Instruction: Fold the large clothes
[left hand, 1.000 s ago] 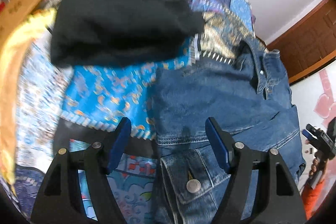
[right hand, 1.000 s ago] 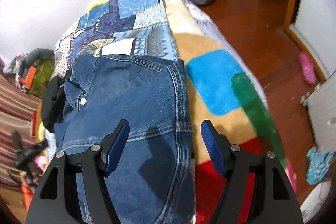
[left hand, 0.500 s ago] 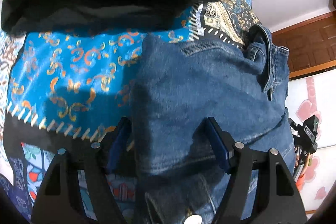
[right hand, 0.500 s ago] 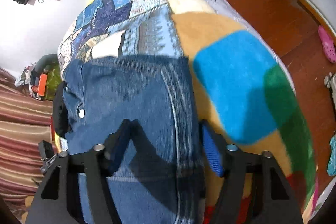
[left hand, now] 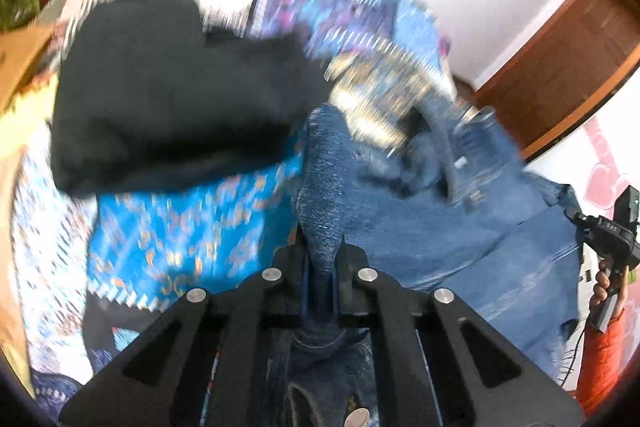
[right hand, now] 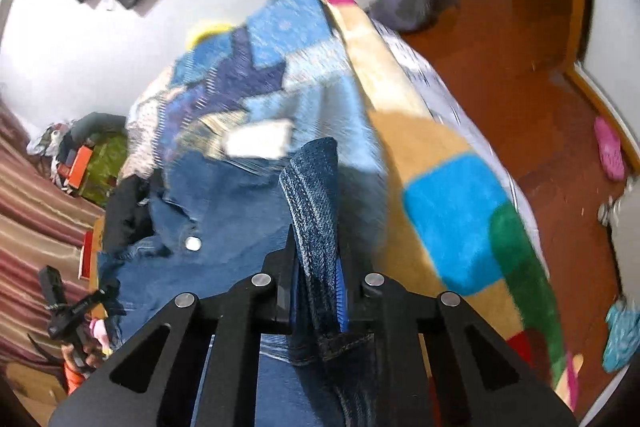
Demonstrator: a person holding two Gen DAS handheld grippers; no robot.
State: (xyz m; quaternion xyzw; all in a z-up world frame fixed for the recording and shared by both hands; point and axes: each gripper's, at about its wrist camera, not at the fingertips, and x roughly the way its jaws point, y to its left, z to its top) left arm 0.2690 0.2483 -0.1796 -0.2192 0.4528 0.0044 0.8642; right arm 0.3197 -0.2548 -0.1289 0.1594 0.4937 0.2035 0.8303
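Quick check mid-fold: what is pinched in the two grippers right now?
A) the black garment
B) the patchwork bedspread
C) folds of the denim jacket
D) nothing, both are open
C: the left gripper and the right gripper each stand shut on a raised fold of the denim jacket.

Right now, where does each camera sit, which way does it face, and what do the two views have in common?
Left wrist: on the left hand-held gripper, looking forward and down over the bed at the black garment; its black fingers pinch a fold of the denim jacket.
Right wrist: on the right hand-held gripper, facing along the bed toward the wooden floor; its fingers pinch another denim fold.
Shared: the denim jacket, the patchwork bedspread, and each view catches the other gripper at its edge.
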